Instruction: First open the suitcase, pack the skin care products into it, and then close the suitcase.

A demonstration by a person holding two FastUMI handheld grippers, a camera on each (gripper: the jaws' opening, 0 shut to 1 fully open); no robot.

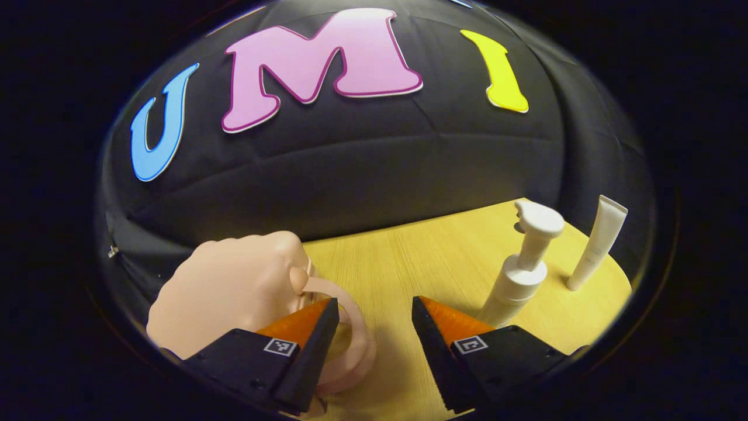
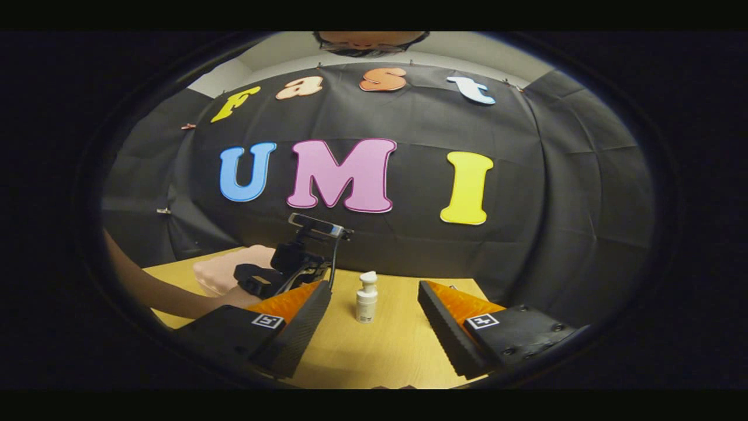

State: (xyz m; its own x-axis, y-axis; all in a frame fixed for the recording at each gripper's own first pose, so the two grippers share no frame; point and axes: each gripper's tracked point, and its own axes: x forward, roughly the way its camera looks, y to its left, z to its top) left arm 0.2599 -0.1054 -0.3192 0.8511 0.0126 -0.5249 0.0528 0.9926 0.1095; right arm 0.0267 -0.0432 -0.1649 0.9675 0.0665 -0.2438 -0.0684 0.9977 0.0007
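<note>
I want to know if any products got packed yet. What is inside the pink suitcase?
That cannot be seen: the pink suitcase is shut. The pump bottle and white tube stand outside on the table, and the left gripper hangs open beside the suitcase.

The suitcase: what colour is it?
Pale pink, plain; the suitcase shows best in the left gripper view.

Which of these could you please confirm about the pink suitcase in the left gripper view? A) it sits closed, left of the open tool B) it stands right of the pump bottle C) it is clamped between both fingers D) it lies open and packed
A: the pink suitcase sits closed, left of the open left tool, with the pump bottle and tube still standing on the table.
</note>
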